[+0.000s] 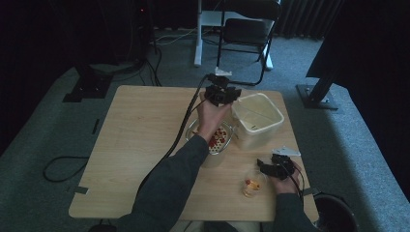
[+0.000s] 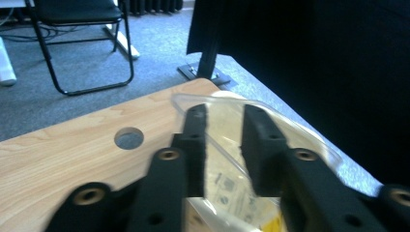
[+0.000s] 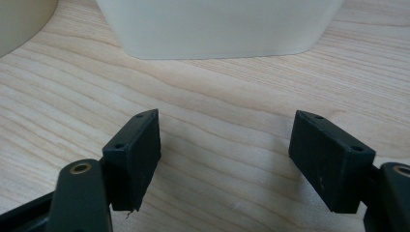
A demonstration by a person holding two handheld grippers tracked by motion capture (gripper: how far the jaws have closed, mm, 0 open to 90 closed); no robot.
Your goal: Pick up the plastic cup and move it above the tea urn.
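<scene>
A clear plastic tub (image 1: 270, 108) stands at the table's far right. My left gripper (image 1: 233, 99) reaches over its near-left corner. In the left gripper view the tub's thin wall (image 2: 300, 135) runs up between the jaws of the left gripper (image 2: 225, 116); a gap shows and the pads do not press on it. A round bowl (image 1: 227, 145) of red and pale pieces sits under the left forearm. My right gripper (image 1: 270, 164) rests low by a small glass (image 1: 251, 186) holding something yellow and red. The right gripper (image 3: 225, 140) is open over bare wood, facing the tub (image 3: 217, 29).
A round hole (image 2: 129, 138) pierces the tabletop near the tub. The bowl's side (image 3: 19, 19) shows at the right gripper view's top left. A black chair (image 1: 246, 29) stands beyond the table. A dark bin (image 1: 336, 212) sits by the near right corner. Cables trail along the left arm.
</scene>
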